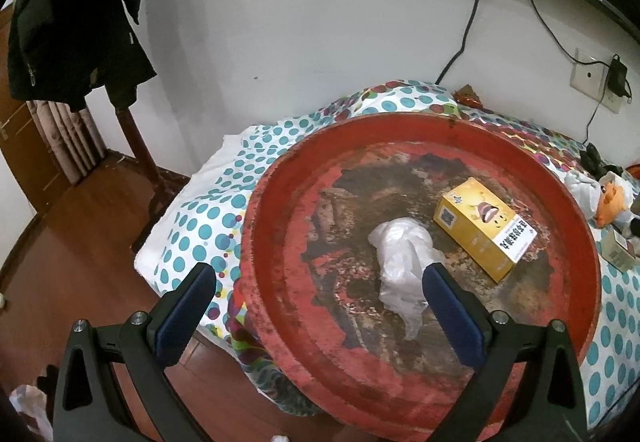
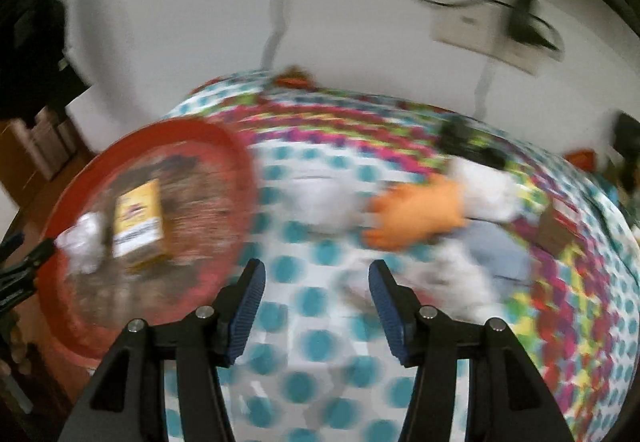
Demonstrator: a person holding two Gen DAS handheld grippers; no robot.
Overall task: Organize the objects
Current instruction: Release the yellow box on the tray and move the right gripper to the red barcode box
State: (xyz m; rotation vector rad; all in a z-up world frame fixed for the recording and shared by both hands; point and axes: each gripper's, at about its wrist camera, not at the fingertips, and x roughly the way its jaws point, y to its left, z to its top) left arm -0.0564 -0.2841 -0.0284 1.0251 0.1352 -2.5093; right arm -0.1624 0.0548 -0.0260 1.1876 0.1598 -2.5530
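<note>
Right wrist view: an empty claw is being carried over the spotted bedspread (image 2: 320, 346).

The right claw (image 2: 317, 274) is being held about half open with nothing between its pads, and the orange-and-white soft toy (image 2: 420, 218) is lying just ahead and slightly right, its long axis running across the claw's line. The left claw (image 1: 320, 274) is being held wide and empty above the red tray (image 1: 280, 202), where a yellow box (image 1: 484, 228) and a crumpled plastic bag (image 1: 404, 258) are lying. The right hand is judged nearer the toy.
</note>
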